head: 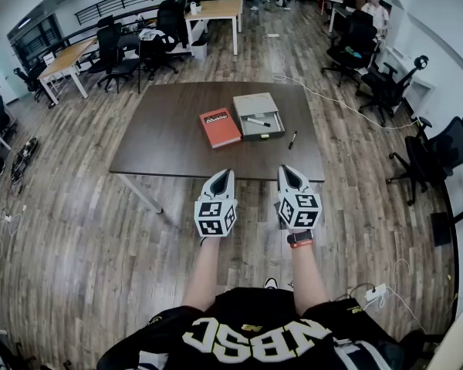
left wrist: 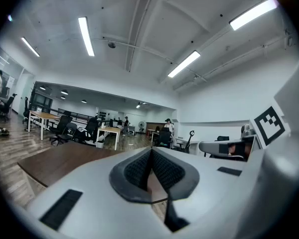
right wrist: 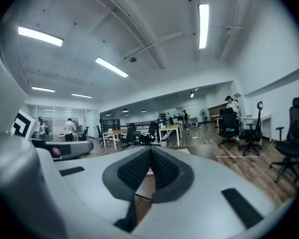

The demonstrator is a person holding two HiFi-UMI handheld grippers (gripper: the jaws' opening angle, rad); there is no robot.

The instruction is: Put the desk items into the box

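1. The left gripper [head: 225, 173] is held just short of the bench's near edge. Its jaws are closed together with nothing between them. In the left gripper view its grey body [left wrist: 151, 151] fills the lower half, so only a corner of the bench [left wrist: 60, 161] shows and the desk items are hidden.
2. The right gripper [head: 287, 169], beside it and apart from it, is also closed and empty. In the right gripper view [right wrist: 150, 149] only a sliver of red shows beyond the pads.
3. The person's arms and dark jersey are cut off at the bottom of the head view.
4. On the dark brown bench [head: 170, 137], a red book [head: 219, 127] lies flat; its cover print is too small to read.
5. Just right of it sits the grey box [head: 251, 102], open, with a pale marker [head: 256, 121] inside. I cannot tell whether the box touches the book.
6. A black pen [head: 292, 139] lies on the bench right of the box, apart from it.
7. The floor [head: 77, 230] is wood plank. Light wooden desks [head: 65, 58] and black office chairs [head: 119, 52] stand at far left, and more chairs [head: 436, 153] at right.
8. A white cable [head: 324, 95] runs across the floor past the bench's far right corner.
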